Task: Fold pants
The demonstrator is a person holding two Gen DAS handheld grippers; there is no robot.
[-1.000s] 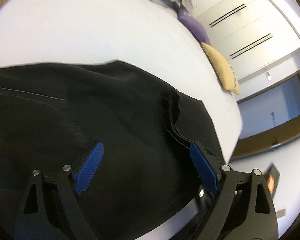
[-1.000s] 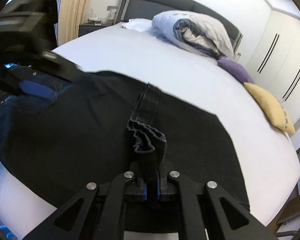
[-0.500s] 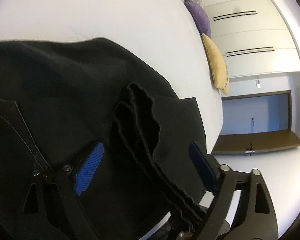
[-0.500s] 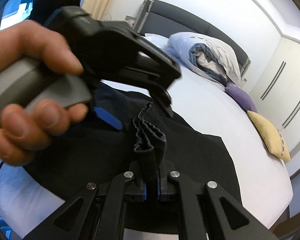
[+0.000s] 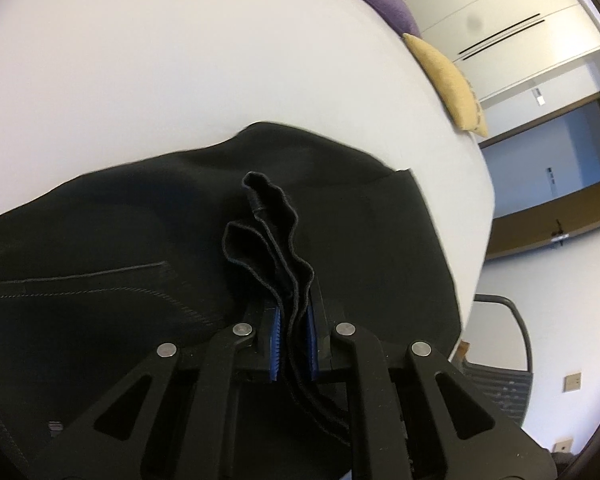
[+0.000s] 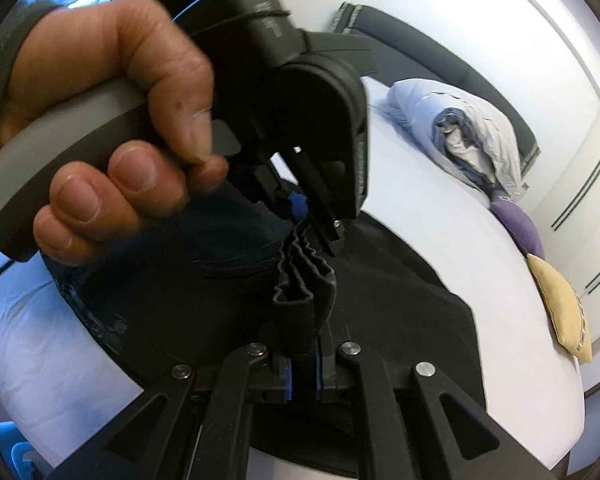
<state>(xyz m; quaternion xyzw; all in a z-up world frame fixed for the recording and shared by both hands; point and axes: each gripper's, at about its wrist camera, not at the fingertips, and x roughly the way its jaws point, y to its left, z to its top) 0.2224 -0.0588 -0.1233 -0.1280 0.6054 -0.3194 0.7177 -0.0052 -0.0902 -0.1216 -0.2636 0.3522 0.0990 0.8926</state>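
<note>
Black pants (image 5: 120, 248) lie spread on a white bed (image 5: 180, 80). My left gripper (image 5: 294, 344) is shut on a bunched, stacked edge of the pants (image 5: 272, 236), which stands up between the blue pads. My right gripper (image 6: 304, 376) is shut on the same bunched edge (image 6: 304, 280) from the opposite side. In the right wrist view the left gripper (image 6: 312, 212) and the hand holding it (image 6: 112, 140) sit just above the bunch, very close to the right gripper.
A yellow cushion (image 5: 448, 80) and a purple cushion (image 5: 384, 0) lie at the bed's far right edge. A rolled duvet (image 6: 468, 128) lies by the dark headboard. A dark chair (image 5: 500, 360) stands beside the bed. White wardrobe doors and a doorway are behind.
My left gripper was open over the pants, moved over to the bunched edge held by the right gripper, and closed on it. The right gripper kept its hold.
</note>
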